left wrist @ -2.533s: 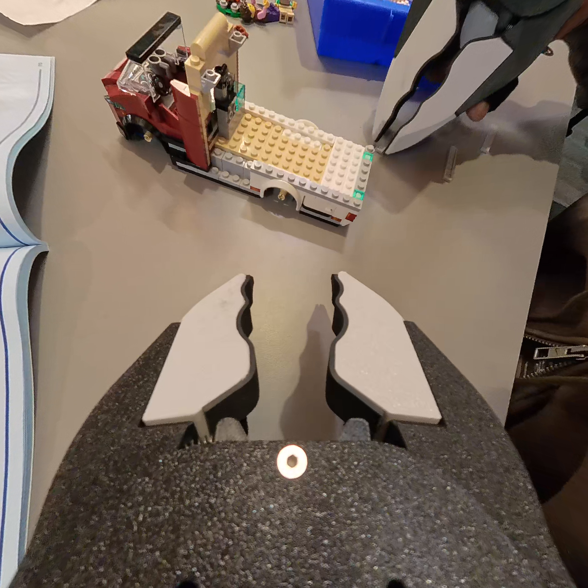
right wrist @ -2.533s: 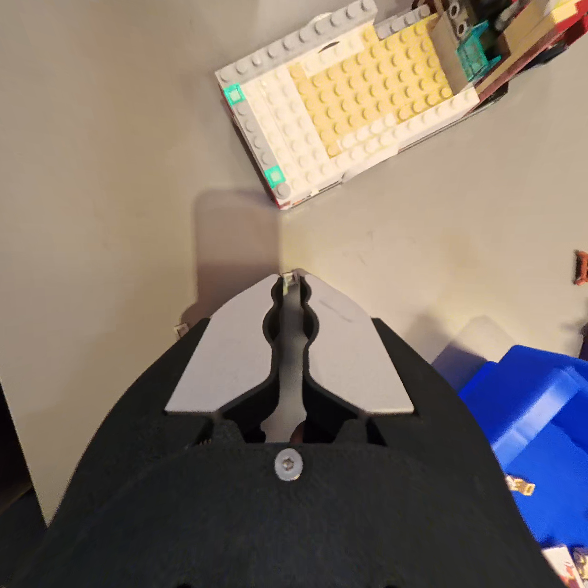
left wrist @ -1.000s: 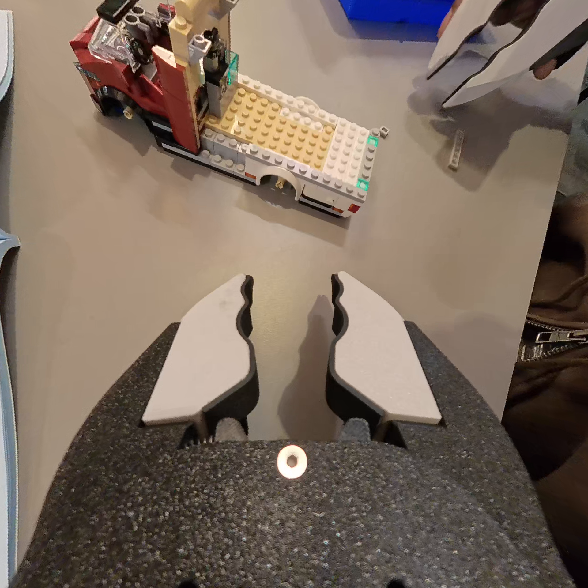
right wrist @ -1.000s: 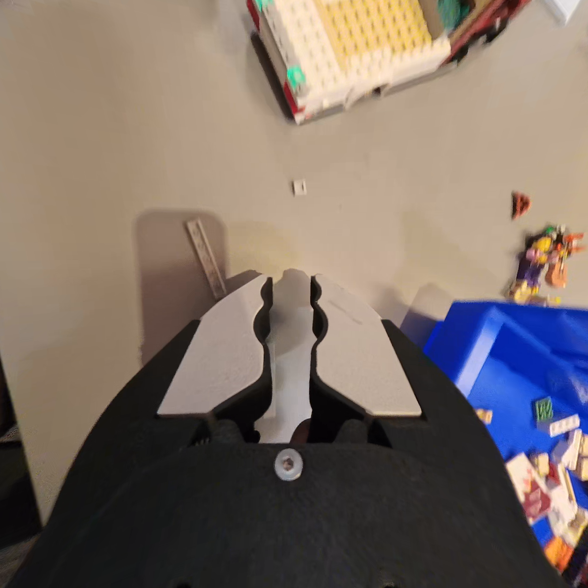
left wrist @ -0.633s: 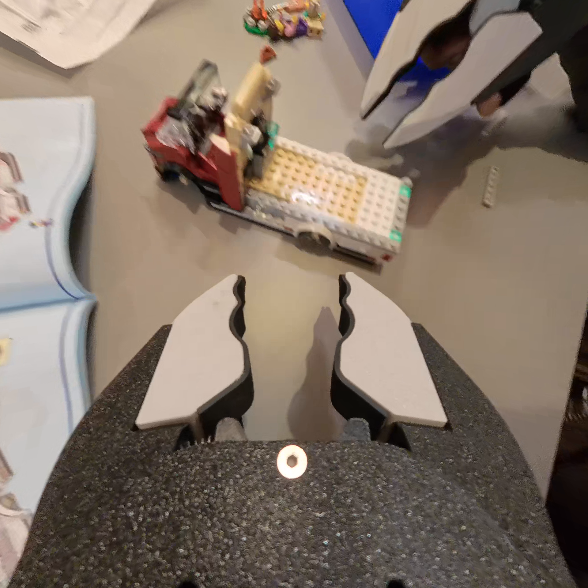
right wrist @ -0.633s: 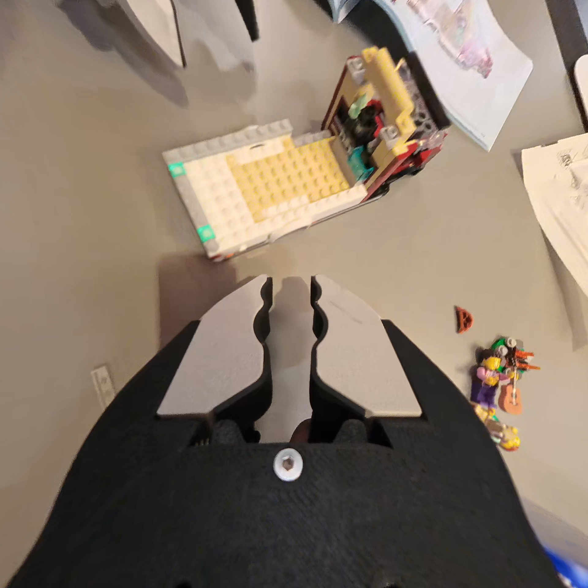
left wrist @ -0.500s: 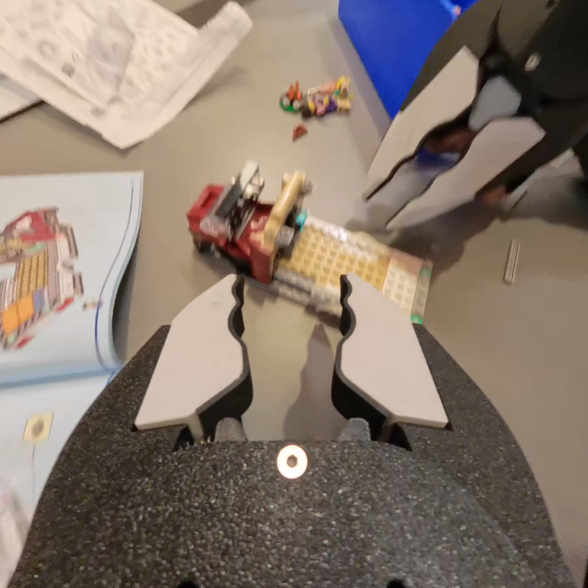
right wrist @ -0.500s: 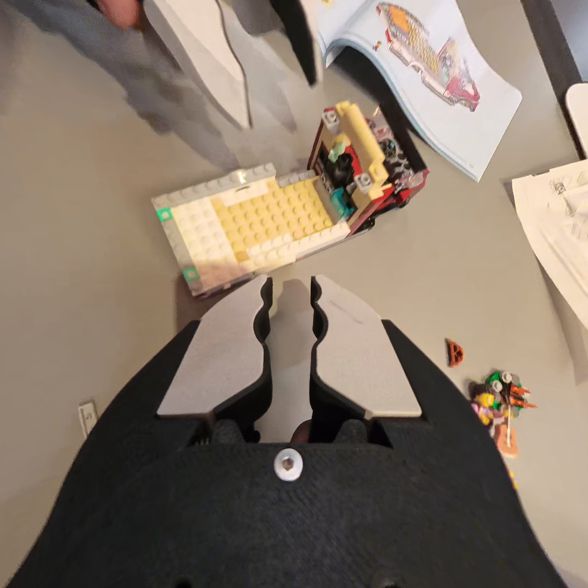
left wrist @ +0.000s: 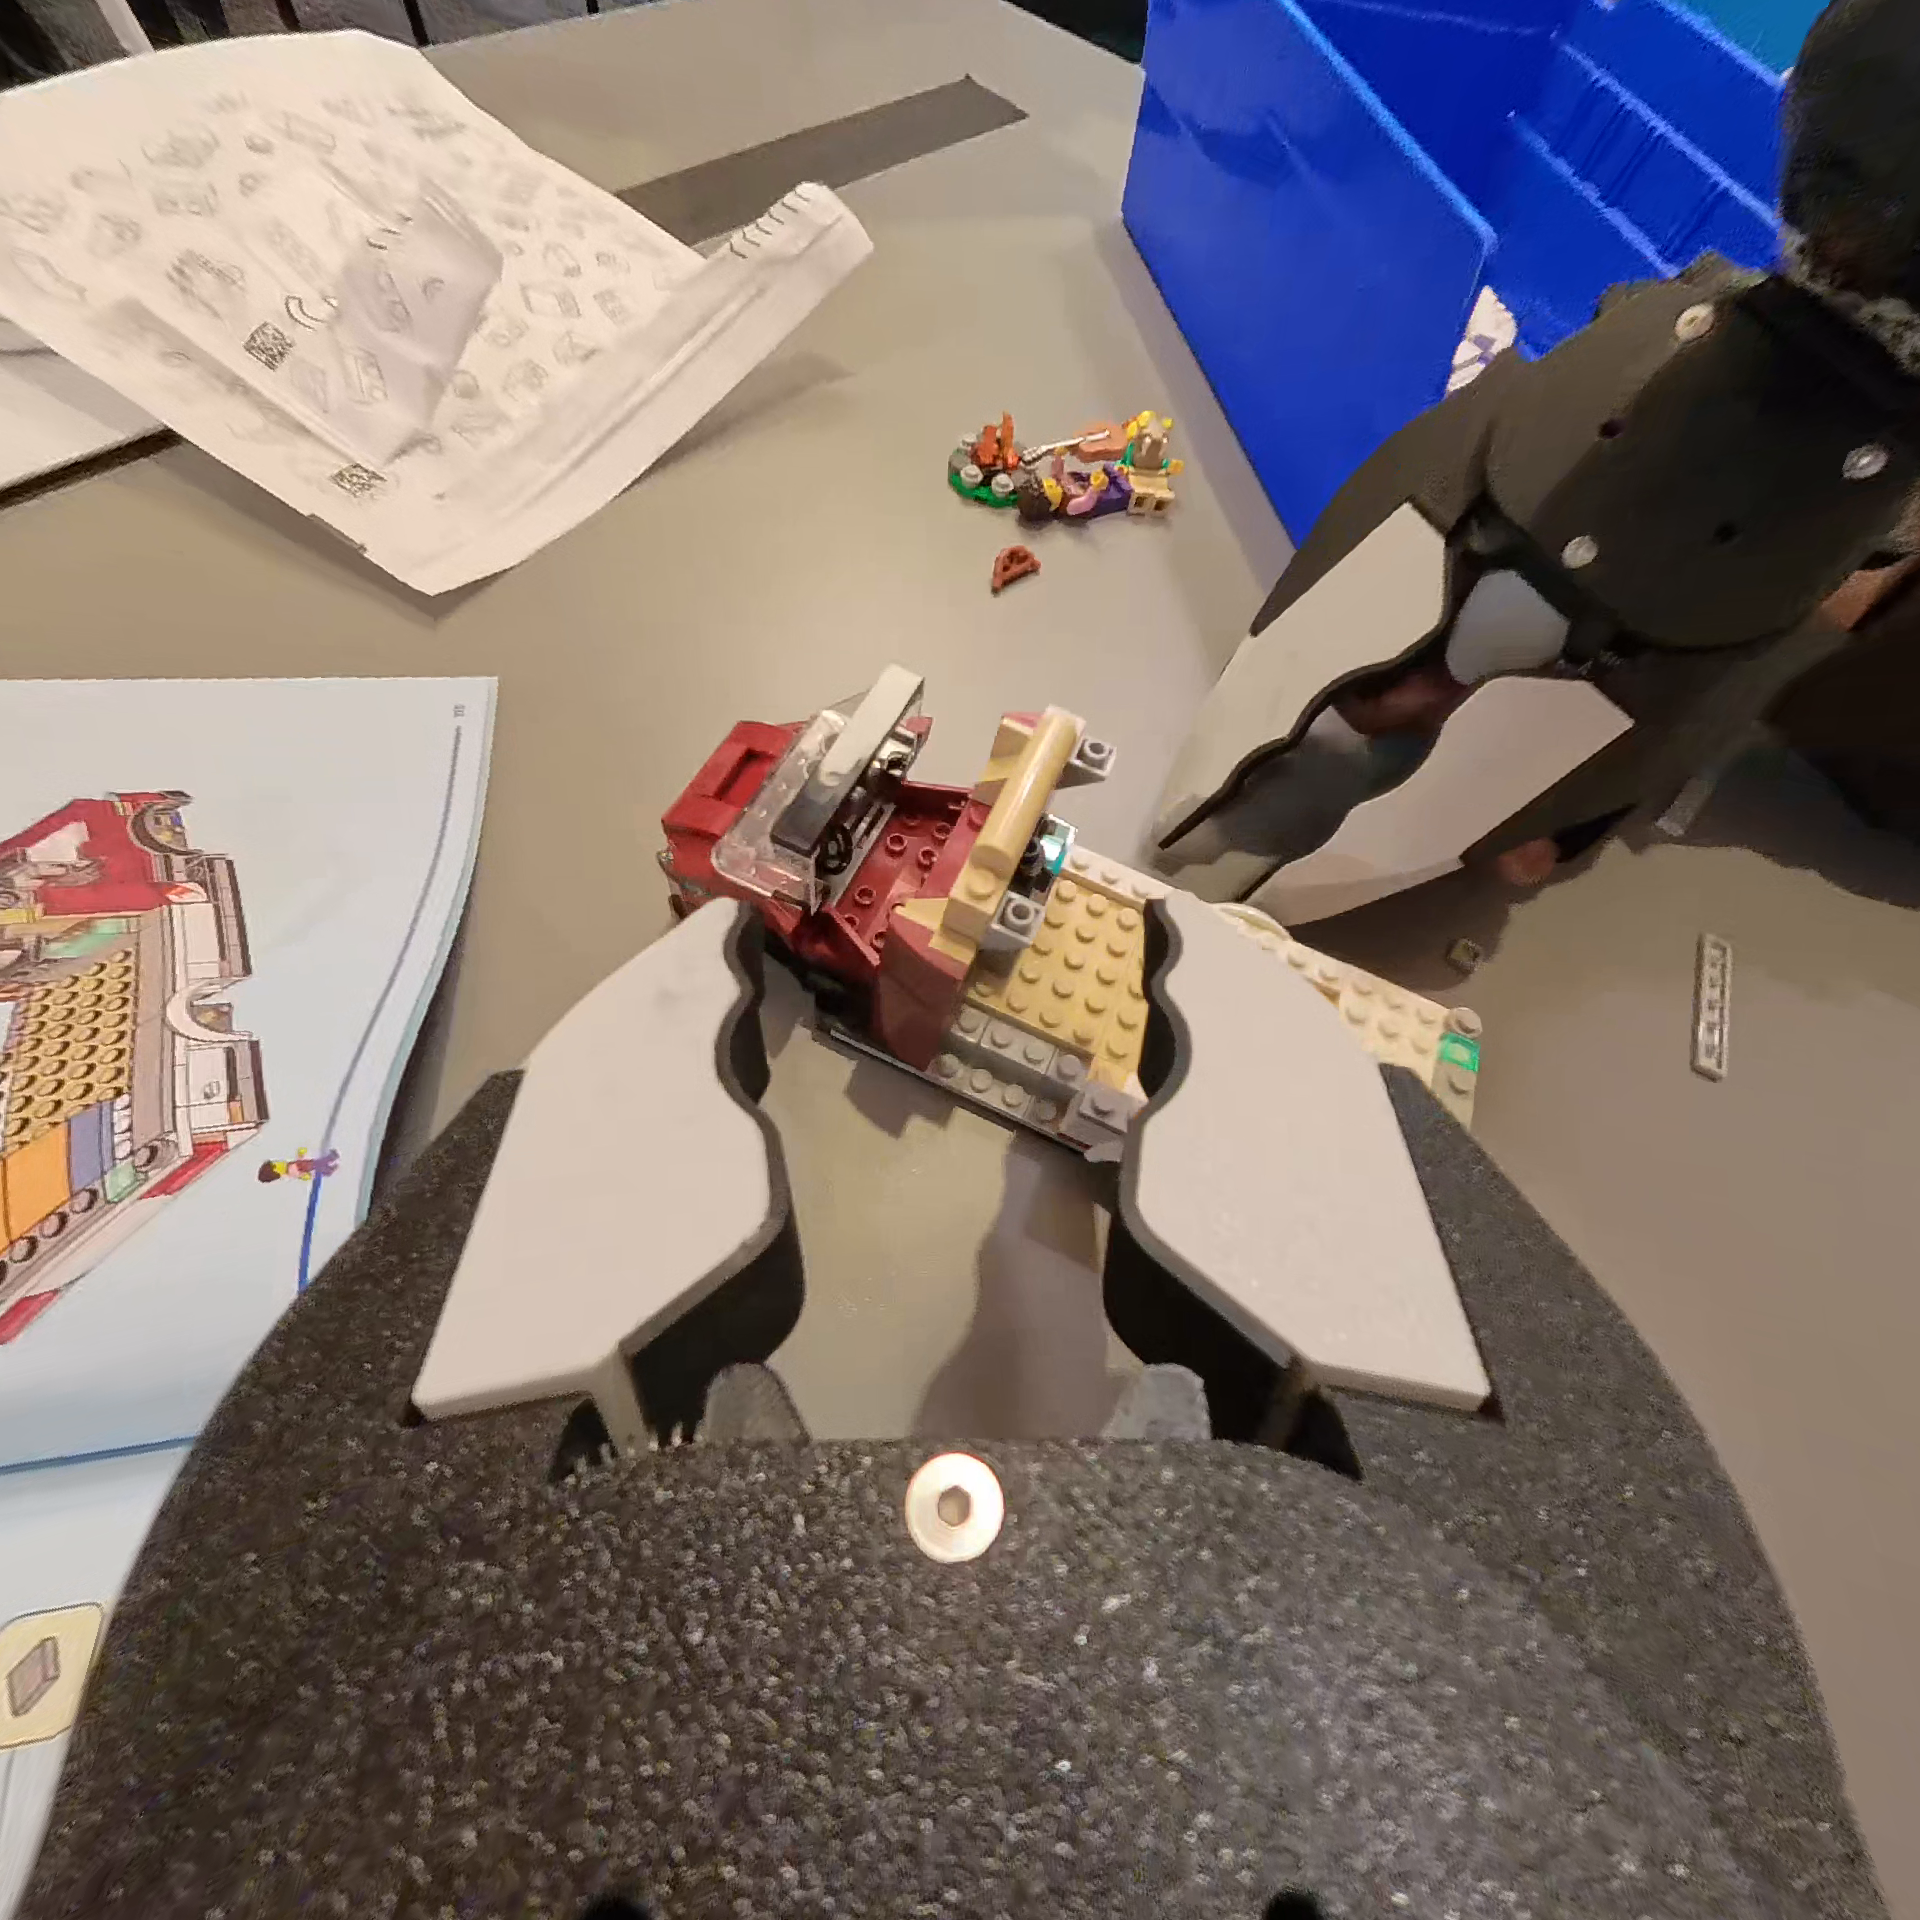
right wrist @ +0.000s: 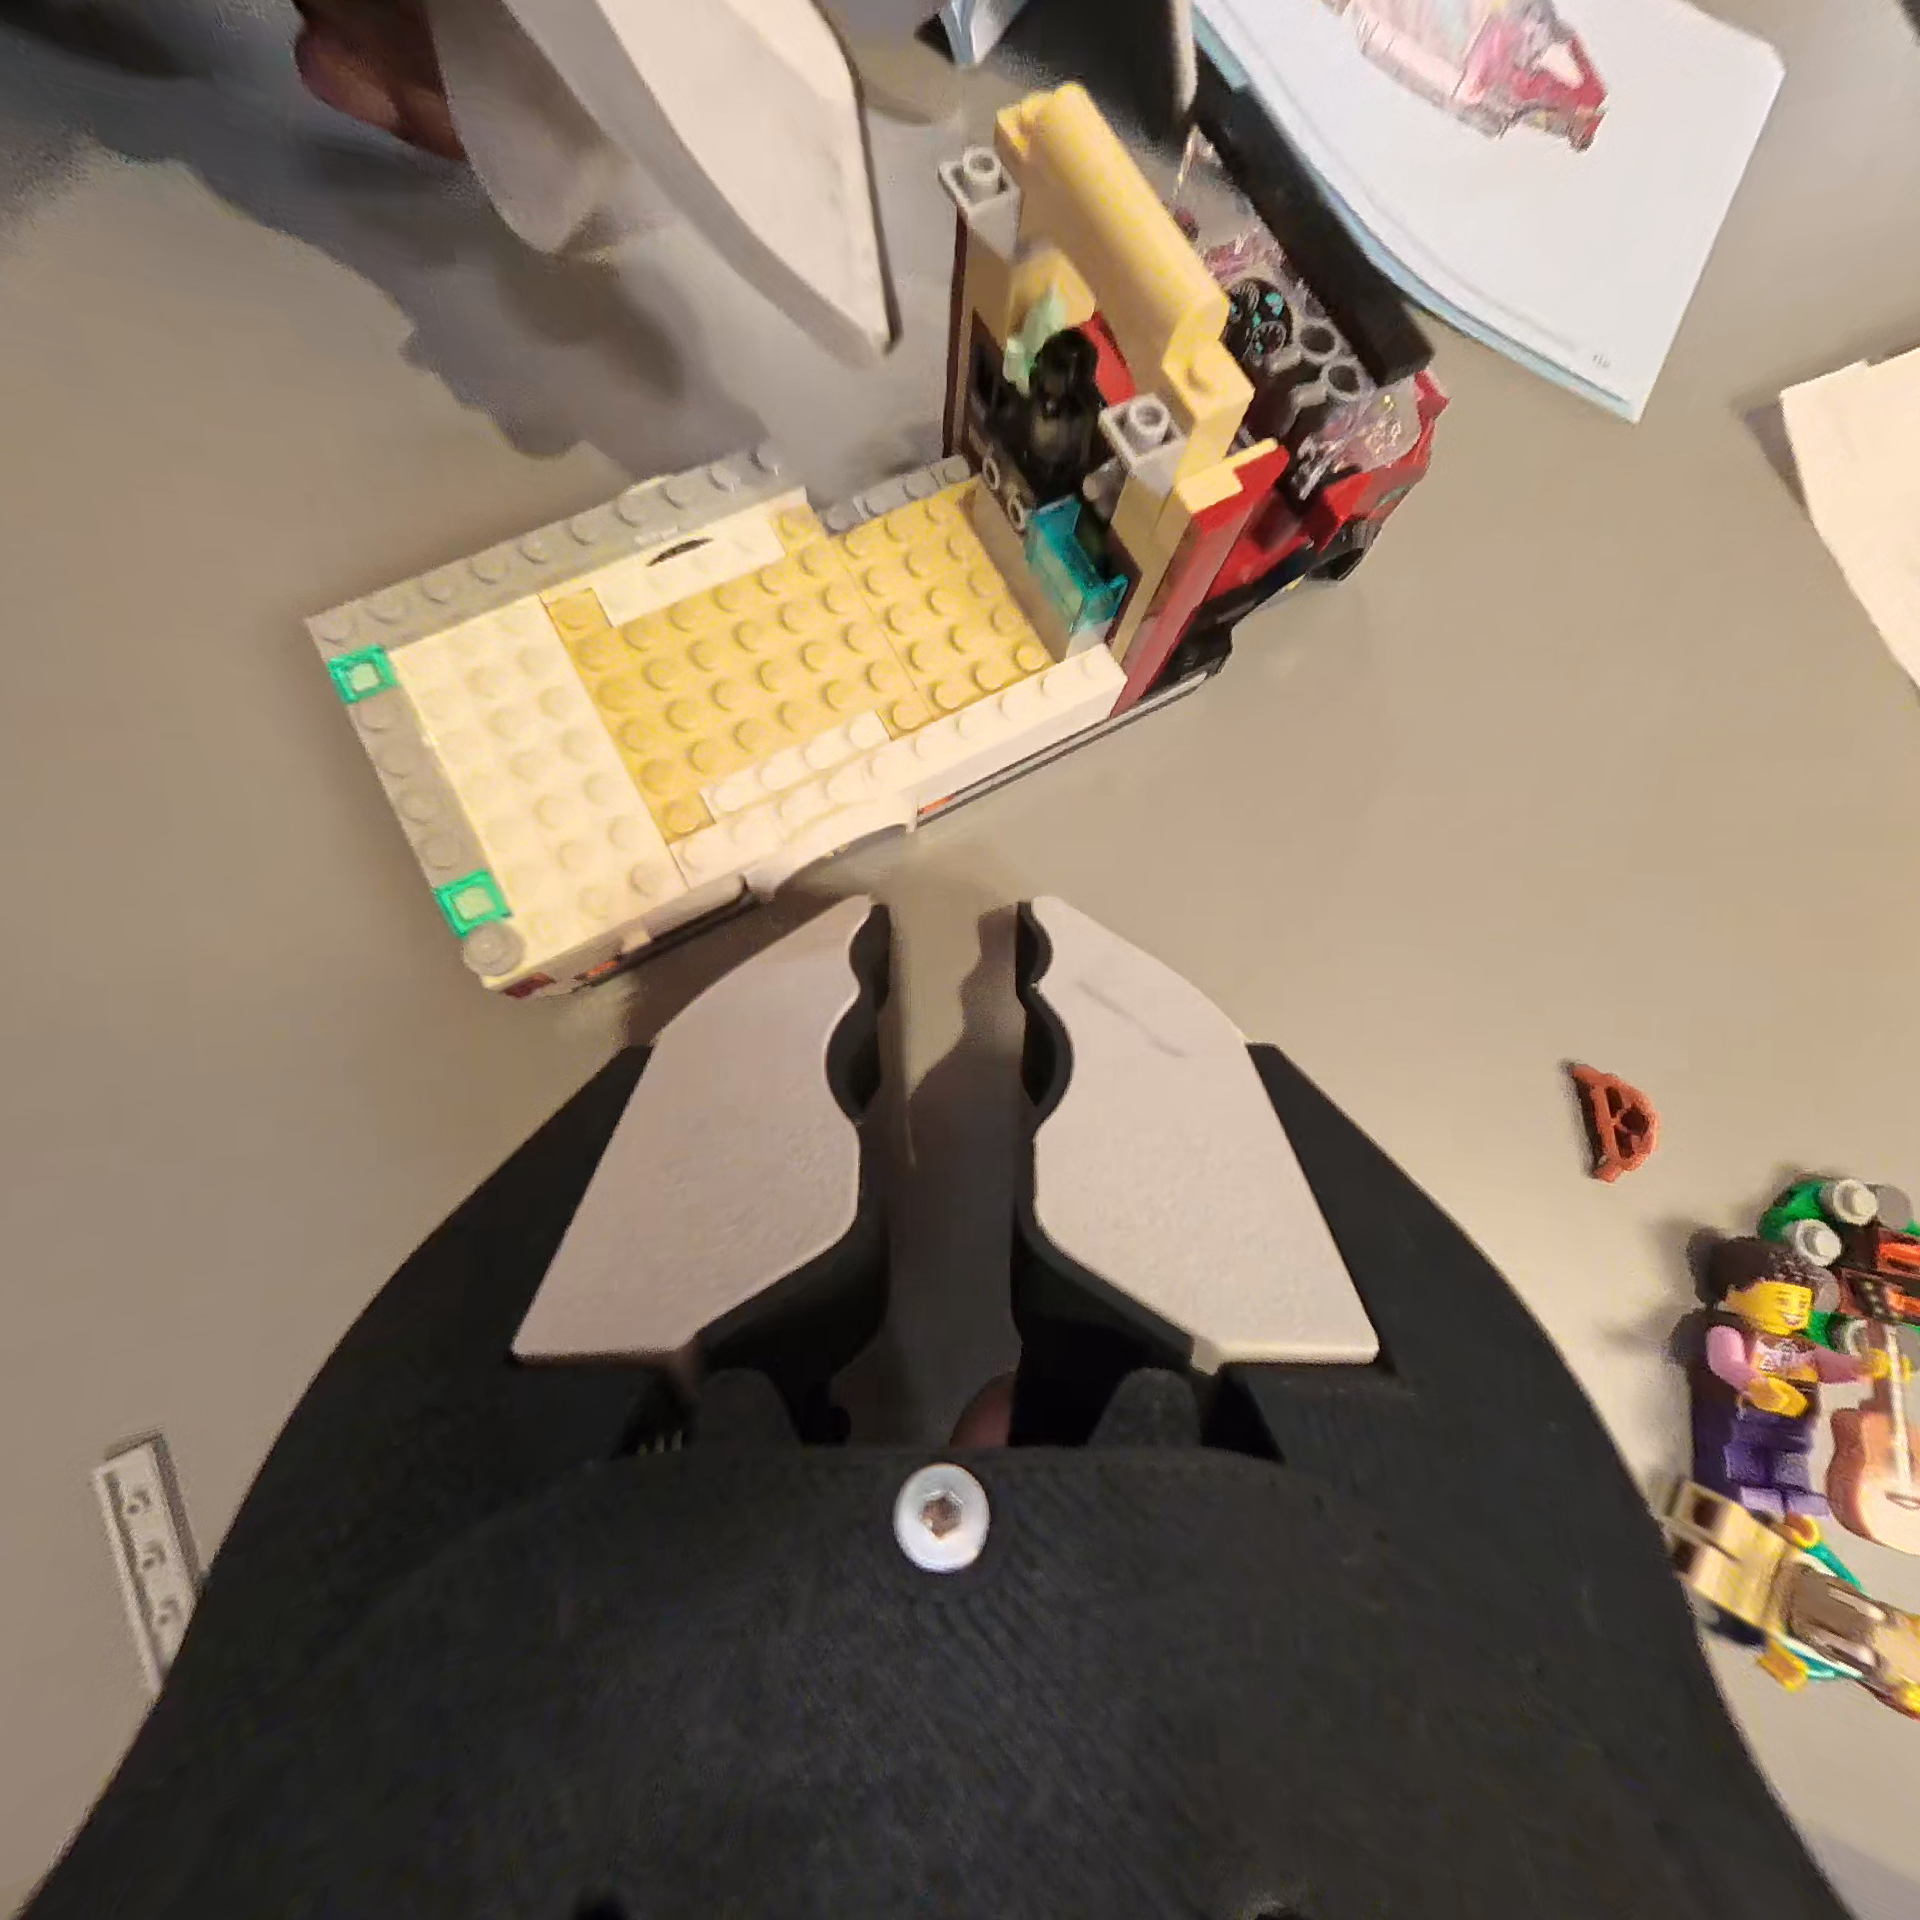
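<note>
Brick-built truck, dark red cab, clear windscreen, tan and white studded flatbed, stands on the grey counter, well in from its edges.

My left gripper: jaws spread wide, above the truck. Cab rear and front of the flatbed show between the fingertips. Pads not pressing on anything I can see; whether they touch the truck, cannot tell.

My right gripper: jaws partly apart, narrow gap, only bare counter between them. Tips hang just beside the flatbed's long white side. In the left wrist view this gripper stands just past the flatbed's far side.

Small dark loose piece on the counter near the truck's tail. Thin grey studded plate further out, toward the right.

Beyond the cab: small reddish-brown piece, then a cluster of minifigures and little parts. Blue plastic bin toward the far right corner.

Open light-blue instruction booklet along the left edge. White printed sheet at the far left.
</note>
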The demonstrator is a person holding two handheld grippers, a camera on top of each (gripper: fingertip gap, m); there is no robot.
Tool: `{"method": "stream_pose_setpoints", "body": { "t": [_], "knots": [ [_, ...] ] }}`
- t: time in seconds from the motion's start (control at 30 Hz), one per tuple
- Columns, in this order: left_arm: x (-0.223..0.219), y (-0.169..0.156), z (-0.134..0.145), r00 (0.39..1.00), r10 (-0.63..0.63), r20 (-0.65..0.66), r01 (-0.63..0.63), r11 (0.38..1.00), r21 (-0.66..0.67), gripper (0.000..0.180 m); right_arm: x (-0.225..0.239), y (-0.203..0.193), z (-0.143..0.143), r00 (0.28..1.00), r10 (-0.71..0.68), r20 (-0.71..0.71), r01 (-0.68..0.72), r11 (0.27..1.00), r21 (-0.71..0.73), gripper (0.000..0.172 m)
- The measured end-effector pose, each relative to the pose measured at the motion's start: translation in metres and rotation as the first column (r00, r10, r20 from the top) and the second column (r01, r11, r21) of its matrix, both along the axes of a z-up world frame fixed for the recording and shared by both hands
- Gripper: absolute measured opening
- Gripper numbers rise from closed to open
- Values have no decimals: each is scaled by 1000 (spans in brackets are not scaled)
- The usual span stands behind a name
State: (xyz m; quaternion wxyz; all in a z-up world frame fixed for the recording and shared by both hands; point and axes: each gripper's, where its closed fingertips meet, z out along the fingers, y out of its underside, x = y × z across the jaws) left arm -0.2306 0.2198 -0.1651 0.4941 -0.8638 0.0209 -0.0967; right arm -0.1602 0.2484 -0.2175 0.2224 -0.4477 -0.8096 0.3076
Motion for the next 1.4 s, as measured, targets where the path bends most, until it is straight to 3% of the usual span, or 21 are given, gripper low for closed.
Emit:
{"method": "stream_pose_setpoints", "body": {
  "t": [1.4],
  "knots": [
    [14, -6, -33, 998, -58, 29, 62, 985, -159, 69, -4, 5, 2, 996, -56, -65, 61, 996, 70, 18]
  ]
}}
